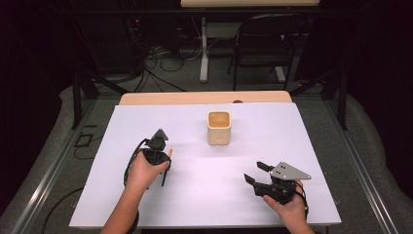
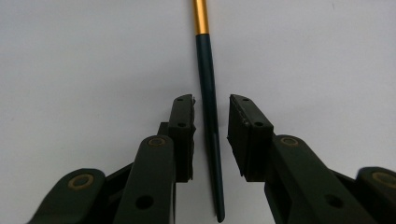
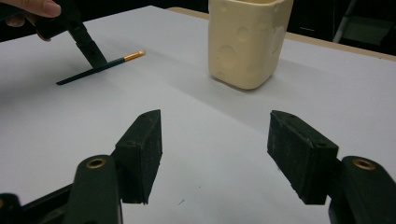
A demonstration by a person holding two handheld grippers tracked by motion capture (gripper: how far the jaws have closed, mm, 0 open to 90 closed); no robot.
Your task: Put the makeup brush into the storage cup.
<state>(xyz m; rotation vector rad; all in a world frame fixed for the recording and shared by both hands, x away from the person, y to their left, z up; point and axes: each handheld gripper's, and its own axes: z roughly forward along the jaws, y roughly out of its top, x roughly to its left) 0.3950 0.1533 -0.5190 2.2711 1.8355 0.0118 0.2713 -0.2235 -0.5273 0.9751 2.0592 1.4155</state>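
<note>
A thin dark green stick (image 2: 205, 60) with a gold band lies flat on the white table (image 1: 209, 195). My left gripper (image 2: 211, 100) points down over it, its jaws straddling the stick with a small gap on each side, the pads not pressing. In the right gripper view the same stick (image 3: 88, 73) lies at the upper left under the left gripper (image 3: 95, 58). The high view puts the stick (image 1: 164, 178) beside my left hand. My right gripper (image 3: 215, 135) is open and empty, low over the table at the front right (image 1: 256, 172). A cream cup (image 1: 218, 127) stands upright mid-table.
The cream cup (image 3: 247, 42) has round dimples on its sides and stands beyond the right gripper. The bare wooden edge of the table (image 1: 204, 97) shows at the back. A dark chair (image 1: 268, 44) and floor cables lie beyond it.
</note>
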